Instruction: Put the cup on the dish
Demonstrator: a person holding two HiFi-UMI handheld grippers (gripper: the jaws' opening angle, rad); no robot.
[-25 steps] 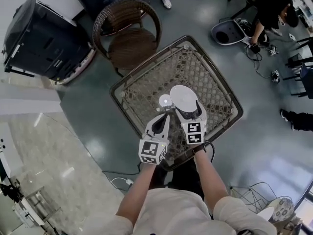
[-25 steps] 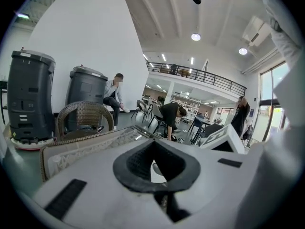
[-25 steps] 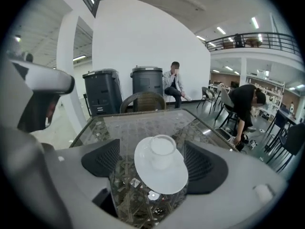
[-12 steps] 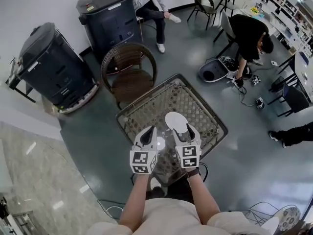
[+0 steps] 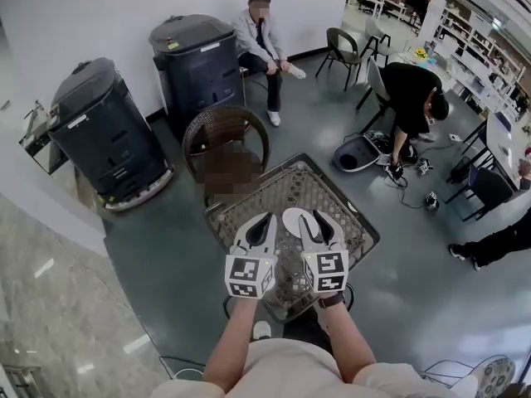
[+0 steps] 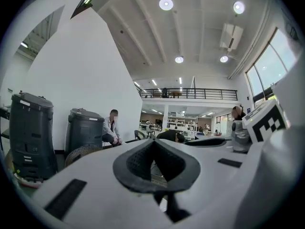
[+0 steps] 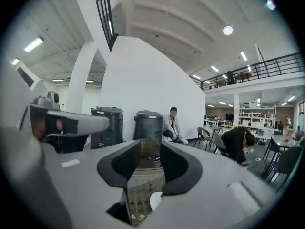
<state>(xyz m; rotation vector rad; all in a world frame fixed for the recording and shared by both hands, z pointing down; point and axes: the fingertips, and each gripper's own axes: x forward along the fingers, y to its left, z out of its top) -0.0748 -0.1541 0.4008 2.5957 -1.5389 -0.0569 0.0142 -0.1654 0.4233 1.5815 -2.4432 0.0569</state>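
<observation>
I hold both level and side by side, high over the wicker desk (image 5: 365, 237). I judge that keeps them clear of the work, since neither carries anything. The left hand-held gripper (image 5: 265, 219) has its pads pressed together. The right hand-held gripper (image 5: 314, 217) has just been closing, with a narrow gap left and nothing in it. The dish (image 5: 292, 222) lies below, between them. I cannot pick out the cup, though a white round shape (image 7: 155, 200) far beneath the right jaws may be it.

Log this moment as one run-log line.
left gripper: jaws shut, empty | right gripper: jaws just been closing, apart, nothing between | both over wicker table | dish: visible part bare | cup: not made out
</observation>
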